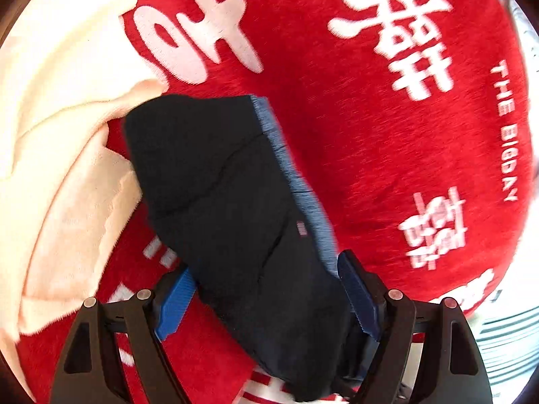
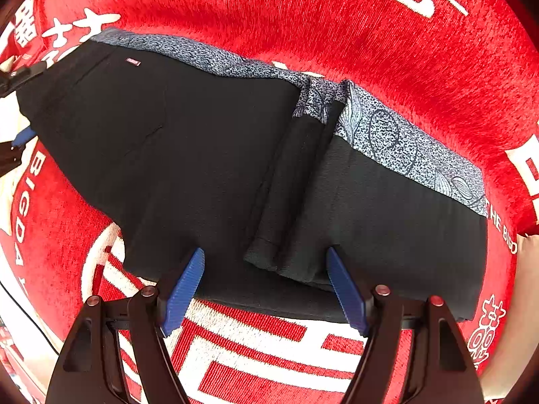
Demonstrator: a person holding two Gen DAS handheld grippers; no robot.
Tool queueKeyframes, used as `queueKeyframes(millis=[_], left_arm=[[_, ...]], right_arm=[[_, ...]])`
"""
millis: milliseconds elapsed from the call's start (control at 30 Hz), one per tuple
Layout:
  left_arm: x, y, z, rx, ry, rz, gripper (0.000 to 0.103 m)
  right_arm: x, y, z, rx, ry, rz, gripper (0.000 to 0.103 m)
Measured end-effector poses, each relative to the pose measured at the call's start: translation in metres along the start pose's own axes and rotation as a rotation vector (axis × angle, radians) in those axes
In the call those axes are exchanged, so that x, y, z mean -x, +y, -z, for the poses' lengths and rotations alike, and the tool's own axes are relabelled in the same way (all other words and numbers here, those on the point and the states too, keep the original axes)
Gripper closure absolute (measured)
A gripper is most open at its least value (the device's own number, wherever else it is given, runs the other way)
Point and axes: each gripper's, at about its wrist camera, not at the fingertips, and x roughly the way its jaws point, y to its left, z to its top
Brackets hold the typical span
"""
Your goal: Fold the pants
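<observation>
The black pants (image 2: 209,155) with a blue patterned side stripe (image 2: 397,141) lie folded on a red blanket (image 2: 387,50). A narrow folded leg end (image 2: 289,195) lies across the middle. My right gripper (image 2: 266,289) is open, its blue fingers (image 2: 183,289) at the near edge of the pants, one on each side of the leg end. In the left wrist view the pants (image 1: 235,208) run between the blue fingers (image 1: 175,303) of my left gripper (image 1: 269,303), which is wide open around the cloth. The left gripper also shows at the left edge of the right wrist view (image 2: 17,141).
The red blanket (image 1: 370,134) has white characters and the words THE BIGDAY. A cream cloth (image 1: 60,128) lies bunched at the left, touching the far end of the pants. A pale striped surface (image 1: 498,336) shows at the lower right.
</observation>
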Motion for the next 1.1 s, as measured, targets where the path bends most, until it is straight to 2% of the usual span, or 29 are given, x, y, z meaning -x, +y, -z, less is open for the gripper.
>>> queueKeyframes(millis=[67, 133, 233, 267, 300, 333, 367, 433, 500, 633, 733, 833, 967, 1033, 1100], left_arm=[[-0.015, 0.008, -0.004, 0.049, 0.022, -0.041, 0.021], [-0.019, 0.006, -0.006, 0.071, -0.013, -0.048, 0.018], [-0.029, -0.015, -0.006, 0.017, -0.008, -0.17, 0.02], [-0.03, -0.022, -0.005, -0.017, -0.009, -0.22, 0.034], [-0.033, -0.029, -0.004, -0.063, -0.007, -0.294, 0.055], [-0.033, -0.031, -0.004, -0.092, -0.004, -0.344, 0.064], [-0.032, -0.032, -0.003, -0.106, -0.002, -0.358, 0.07], [-0.029, -0.036, -0.003, -0.124, -0.008, -0.355, 0.074], [-0.026, -0.051, 0.002, -0.21, -0.023, -0.398, 0.076], [-0.022, -0.096, 0.029, -0.466, -0.094, -0.506, 0.076], [-0.019, -0.118, 0.047, -0.592, -0.131, -0.539, 0.076], [-0.017, -0.135, 0.061, -0.678, -0.149, -0.552, 0.076], [-0.016, -0.15, 0.07, -0.748, -0.162, -0.563, 0.076], [-0.015, -0.157, 0.075, -0.768, -0.167, -0.566, 0.076], [-0.014, -0.158, 0.076, -0.774, -0.169, -0.57, 0.076]], right_arm=[[0.001, -0.001, 0.001, -0.004, -0.004, -0.003, 0.024], [0.003, 0.0, 0.002, -0.004, -0.008, -0.005, 0.024], [0.008, 0.0, 0.0, 0.001, -0.002, -0.007, 0.024], [0.011, -0.001, -0.002, -0.001, 0.001, -0.006, 0.024], [0.016, -0.002, -0.006, -0.01, -0.002, -0.016, 0.024], [0.021, -0.005, -0.009, -0.019, -0.01, -0.033, 0.024], [0.028, -0.007, -0.014, -0.032, -0.022, -0.051, 0.024], [0.041, -0.011, -0.026, -0.064, -0.041, -0.092, 0.024], [0.051, -0.015, -0.043, -0.103, -0.036, -0.166, 0.024], [0.066, -0.012, -0.086, -0.14, 0.002, -0.292, 0.022], [0.077, 0.007, -0.128, -0.095, 0.043, -0.402, 0.018], [0.085, 0.039, -0.173, -0.028, 0.09, -0.474, 0.013], [0.086, 0.091, -0.214, 0.058, 0.185, -0.512, 0.002], [0.087, 0.119, -0.228, 0.122, 0.219, -0.497, 0.001], [0.084, 0.149, -0.239, 0.216, 0.26, -0.439, 0.001]])
